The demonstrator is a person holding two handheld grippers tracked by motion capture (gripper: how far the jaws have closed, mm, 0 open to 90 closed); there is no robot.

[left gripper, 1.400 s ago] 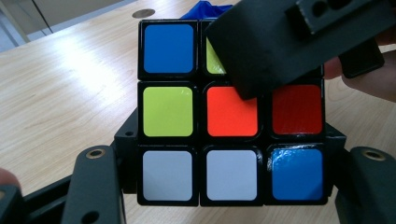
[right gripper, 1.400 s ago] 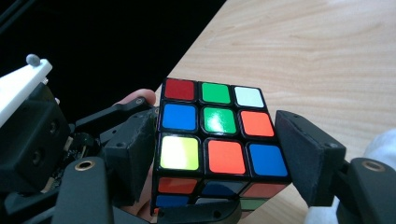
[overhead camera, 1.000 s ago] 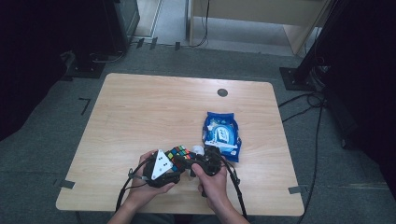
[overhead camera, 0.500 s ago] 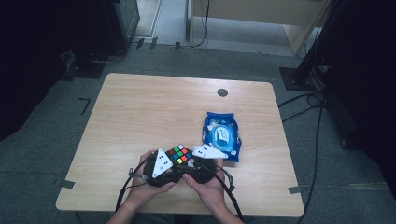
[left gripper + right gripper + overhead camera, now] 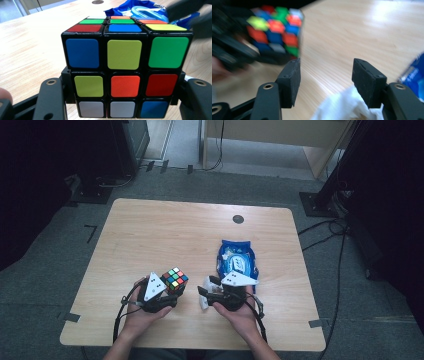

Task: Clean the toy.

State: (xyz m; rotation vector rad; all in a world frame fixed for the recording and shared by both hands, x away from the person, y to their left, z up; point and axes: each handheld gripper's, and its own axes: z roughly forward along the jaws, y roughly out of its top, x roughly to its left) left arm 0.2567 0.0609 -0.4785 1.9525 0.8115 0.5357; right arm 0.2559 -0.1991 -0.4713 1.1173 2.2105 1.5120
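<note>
Item, cube (image 5: 125,67): we are holding it clamped in the left gripper (image 5: 167,296) just above the bench (image 5: 165,235), while the right gripper (image 5: 325,82), empty beside it, has just been narrowing and, we judge, next needs squaring onto a layer.

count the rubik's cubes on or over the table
1: a scrambled rubik's cube clamped in the left tool, near the table's front edge, left of the blue wipes pack. None hidden that I can tell.
</note>
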